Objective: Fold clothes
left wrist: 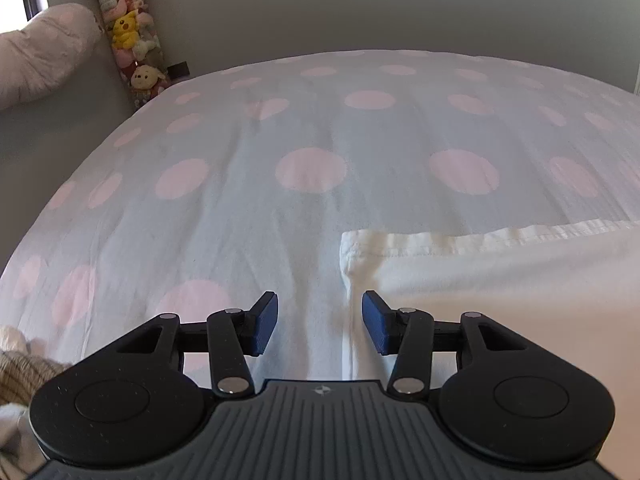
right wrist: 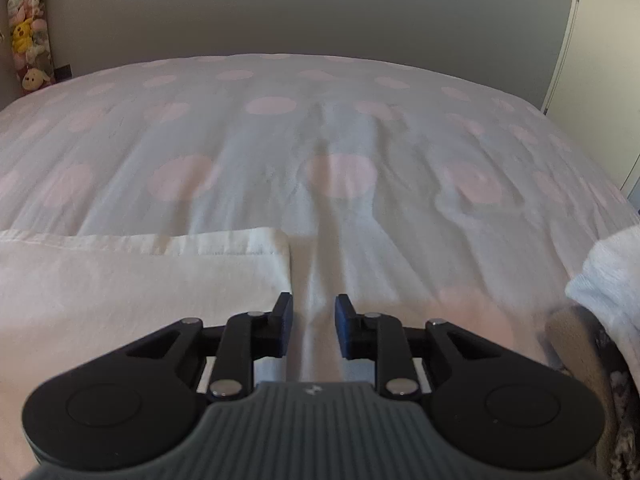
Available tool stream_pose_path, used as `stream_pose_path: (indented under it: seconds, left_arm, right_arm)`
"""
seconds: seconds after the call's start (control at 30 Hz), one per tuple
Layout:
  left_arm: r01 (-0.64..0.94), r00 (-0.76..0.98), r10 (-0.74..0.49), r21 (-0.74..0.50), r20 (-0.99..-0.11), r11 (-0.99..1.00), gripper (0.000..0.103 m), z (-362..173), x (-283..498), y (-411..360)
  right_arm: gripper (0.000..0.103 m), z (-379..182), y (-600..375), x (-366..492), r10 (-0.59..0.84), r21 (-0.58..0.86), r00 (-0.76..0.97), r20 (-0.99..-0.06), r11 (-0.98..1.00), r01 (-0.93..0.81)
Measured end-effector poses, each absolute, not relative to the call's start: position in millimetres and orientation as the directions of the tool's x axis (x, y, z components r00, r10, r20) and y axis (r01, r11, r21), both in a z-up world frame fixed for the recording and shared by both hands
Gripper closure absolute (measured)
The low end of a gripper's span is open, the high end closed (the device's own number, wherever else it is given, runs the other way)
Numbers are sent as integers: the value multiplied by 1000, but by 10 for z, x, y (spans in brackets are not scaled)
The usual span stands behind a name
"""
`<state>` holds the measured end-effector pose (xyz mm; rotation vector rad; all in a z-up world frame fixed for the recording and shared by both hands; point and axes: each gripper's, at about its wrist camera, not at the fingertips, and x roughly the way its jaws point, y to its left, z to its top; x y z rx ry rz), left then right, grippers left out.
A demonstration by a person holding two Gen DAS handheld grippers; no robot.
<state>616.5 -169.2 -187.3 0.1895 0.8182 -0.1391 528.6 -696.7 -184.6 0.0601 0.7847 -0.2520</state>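
1. Nearest, the left gripper stands released, its blue pads spread wide with only bedding showing between them and nothing grasped.
2. Likewise the right gripper is released with a narrower gap, its jaws apart and gripping nothing.
3. Just beyond both, a white cotton garment with a stitched hem lies flat on the bed; its left corner sits just ahead of the left gripper's right pad, and its right edge ends just ahead of the right gripper's left pad.
4. Under it spreads a white bed cover with large pale pink dots, lightly wrinkled.
5. At the near right edge lies a pale grey knitted cloth.
6. Far left, a tall clear column of plush toys stands against the grey wall.
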Motion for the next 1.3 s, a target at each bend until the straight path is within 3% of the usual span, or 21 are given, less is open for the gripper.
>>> stream_pose_path:
  seconds: [0.33,0.53,0.73,0.97,1.3]
  left_arm:
    - [269,641,-155,30,-752,963,54,-1440,4917,-1340]
    - [244,629,-168,-12,-759,970,54,-1206,4197,-1151]
    - [219,660,-156,-11,-735,976,51,-921,3543,-1005]
    - [173,662,-144,-37,-736,984,51,-728,3158,-962]
    - [118,682,-35,63,-730,991,51,-466,2950,-1118]
  right_arm:
    - [77,-1354,-6912,3881,-100,57,723,-683,980,189]
    - [75,-1077,-7107,2965,-159,62,731,-664,962,266]
    - [68,-700,-7669,2254,-291,61,754,-588,914,401]
    - [51,-470,-8588,2035,-357,209,746,-562,811,546]
    - [48,-724,-9414,2464,-275,423,791,-547,724,545]
